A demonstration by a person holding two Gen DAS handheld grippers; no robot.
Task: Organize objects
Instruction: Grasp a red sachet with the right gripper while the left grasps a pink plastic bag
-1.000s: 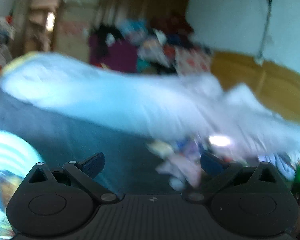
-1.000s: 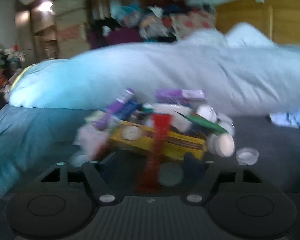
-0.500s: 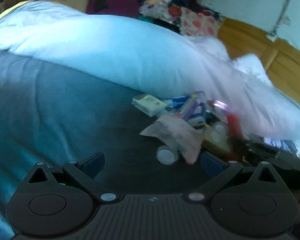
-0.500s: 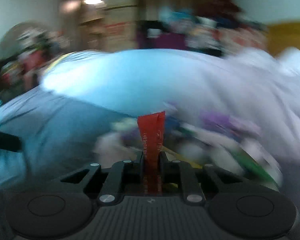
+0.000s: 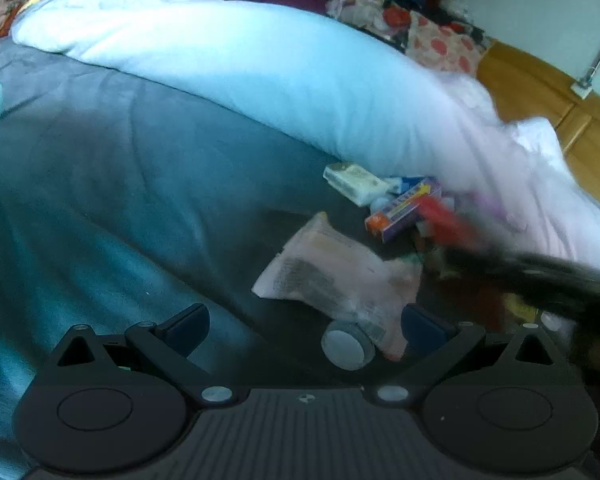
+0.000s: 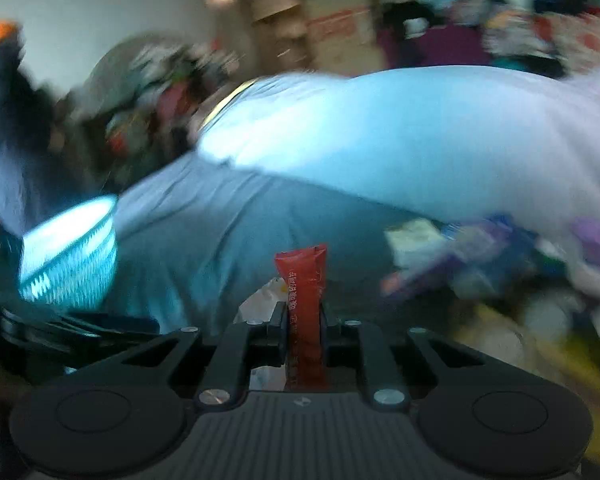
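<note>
Right tool (image 6: 303, 320) clamped tight on upright red sachet (image 6: 303, 300), best carried level toward pale blue basket (image 6: 70, 256) ahead-left on the bed; left tool (image 5: 304, 322) spread wide, empty, low over pink packet (image 5: 332, 276).

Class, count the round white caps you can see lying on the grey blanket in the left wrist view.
1 clearly: a round white cap lies against the pink packet, between the open left gripper fingers. More may be hidden in the blurred pile at right.
</note>
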